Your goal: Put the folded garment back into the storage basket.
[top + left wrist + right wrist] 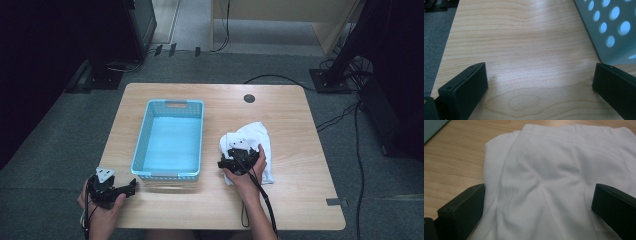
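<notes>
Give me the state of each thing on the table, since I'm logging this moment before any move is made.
White cloth: crumpled, lying on the table to the right of the basket, not gripped.
Blue basket: upright, empty.
Right gripper: open, jaws on either side of the cloth.
Left gripper: open, holding nothing, over bare wood near the basket's corner.
Table: light wood, flat.

A lab or recording room set up for data collection.

A lone light-wood counter [290,115] stands on grey carpet [45,150], with black stand bases [327,80] off its far corners, cables [357,165] trailing across the floor past its right edge, dark curtains [40,50] at the sides and plain wooden furniture [280,20] behind.
</notes>
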Demonstrator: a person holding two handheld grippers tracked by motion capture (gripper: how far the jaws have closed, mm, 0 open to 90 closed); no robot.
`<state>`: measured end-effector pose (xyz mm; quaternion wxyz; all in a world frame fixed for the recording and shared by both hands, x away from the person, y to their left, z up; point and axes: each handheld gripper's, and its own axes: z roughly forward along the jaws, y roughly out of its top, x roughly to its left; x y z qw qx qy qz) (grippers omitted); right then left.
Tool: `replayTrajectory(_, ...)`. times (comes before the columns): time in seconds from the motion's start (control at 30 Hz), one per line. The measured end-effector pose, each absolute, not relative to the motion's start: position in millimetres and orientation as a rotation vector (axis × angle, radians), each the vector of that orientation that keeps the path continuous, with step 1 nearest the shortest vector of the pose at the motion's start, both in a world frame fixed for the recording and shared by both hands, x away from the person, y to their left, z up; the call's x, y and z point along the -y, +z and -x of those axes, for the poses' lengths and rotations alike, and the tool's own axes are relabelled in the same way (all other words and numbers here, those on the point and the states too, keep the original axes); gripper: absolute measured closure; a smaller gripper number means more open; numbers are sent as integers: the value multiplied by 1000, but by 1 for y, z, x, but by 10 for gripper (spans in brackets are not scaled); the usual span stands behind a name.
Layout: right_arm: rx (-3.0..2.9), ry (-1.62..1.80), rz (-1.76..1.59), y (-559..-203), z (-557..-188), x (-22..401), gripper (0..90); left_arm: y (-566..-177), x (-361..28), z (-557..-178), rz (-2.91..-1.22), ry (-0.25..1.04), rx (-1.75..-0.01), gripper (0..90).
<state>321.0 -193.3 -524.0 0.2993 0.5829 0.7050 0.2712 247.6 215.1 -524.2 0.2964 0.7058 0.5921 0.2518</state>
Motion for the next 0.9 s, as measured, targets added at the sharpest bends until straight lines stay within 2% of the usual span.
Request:
replayTrajectory(0.23, -1843, 607, -1500, -521, -316, 195, 0, -524, -215, -248, -1877, 669, -1575, 0)
replayTrajectory(0.9, -1743, 751, -1740, -528, -317, 235, 1, -524, -215, -248, -1878, 670, -1573, 0)
